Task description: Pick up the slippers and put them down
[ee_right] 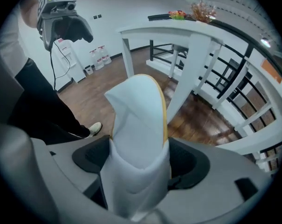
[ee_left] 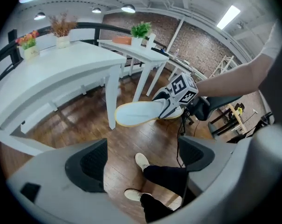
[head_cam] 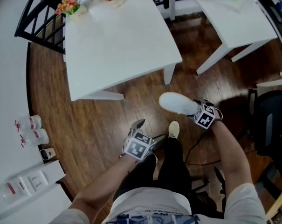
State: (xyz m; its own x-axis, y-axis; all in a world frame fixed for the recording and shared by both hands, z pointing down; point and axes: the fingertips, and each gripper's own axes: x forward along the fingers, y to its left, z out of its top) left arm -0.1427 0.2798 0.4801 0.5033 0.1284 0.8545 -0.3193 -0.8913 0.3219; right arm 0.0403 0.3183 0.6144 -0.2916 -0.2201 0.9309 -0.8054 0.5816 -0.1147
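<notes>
The right gripper [ee_right: 140,164] has its jaws pressed onto the heel end of a white slipper [ee_right: 138,120] with a yellow-edged sole. The slipper sticks out ahead of the jaws, in the air above the wooden floor [head_cam: 99,125], near a leg of the white table [head_cam: 117,36]. The left gripper [ee_left: 141,162] has its jaws spread wide with nothing between them. It hangs apart from the slipper, over the person's light shoe [head_cam: 174,129].

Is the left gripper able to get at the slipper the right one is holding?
Probably yes. The left gripper is open and empty, and the slipper, clamped in the right gripper, hangs above the floor with only open air between them.
</notes>
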